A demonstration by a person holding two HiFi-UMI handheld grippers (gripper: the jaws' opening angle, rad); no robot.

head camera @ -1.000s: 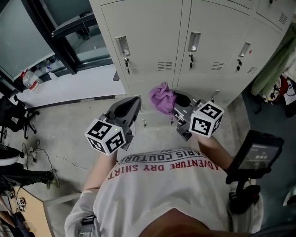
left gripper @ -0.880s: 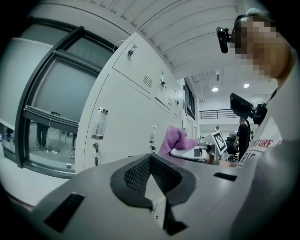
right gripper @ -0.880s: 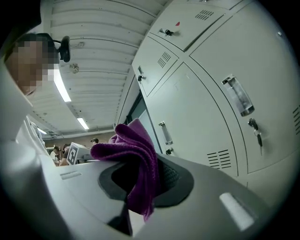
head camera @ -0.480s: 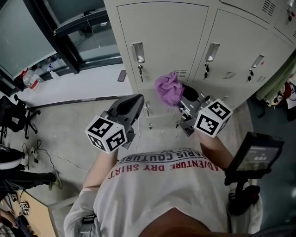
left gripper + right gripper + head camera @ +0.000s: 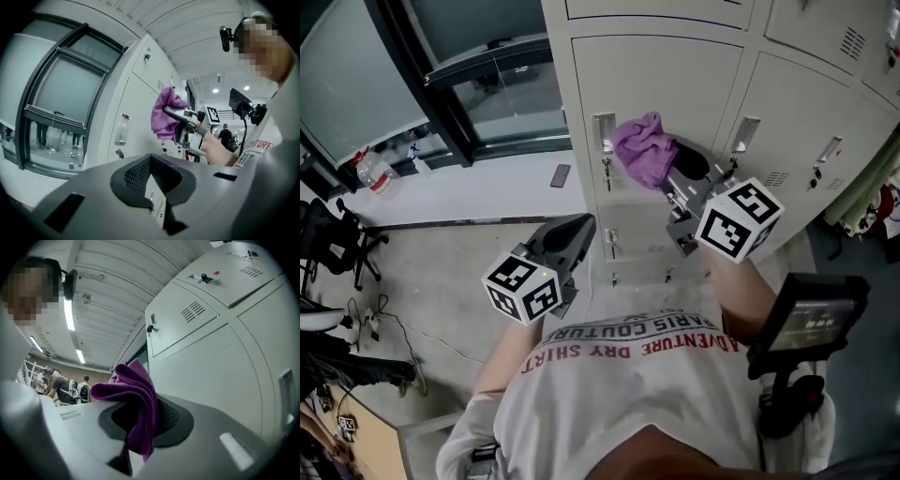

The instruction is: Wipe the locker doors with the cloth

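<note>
Facing pale grey locker doors (image 5: 666,75), with concrete floor (image 5: 441,262) below and a dark-framed window (image 5: 356,84) left of your left claw (image 5: 574,230), which is closed and empty, your right claw (image 5: 675,178) pinches the purple cloth (image 5: 642,150) up near a door; contact is unclear.

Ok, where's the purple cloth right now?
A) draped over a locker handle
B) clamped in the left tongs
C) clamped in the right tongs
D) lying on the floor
C: the right gripper view shows the purple cloth pinched between the right tongs, its folds bunched up above them.
</note>
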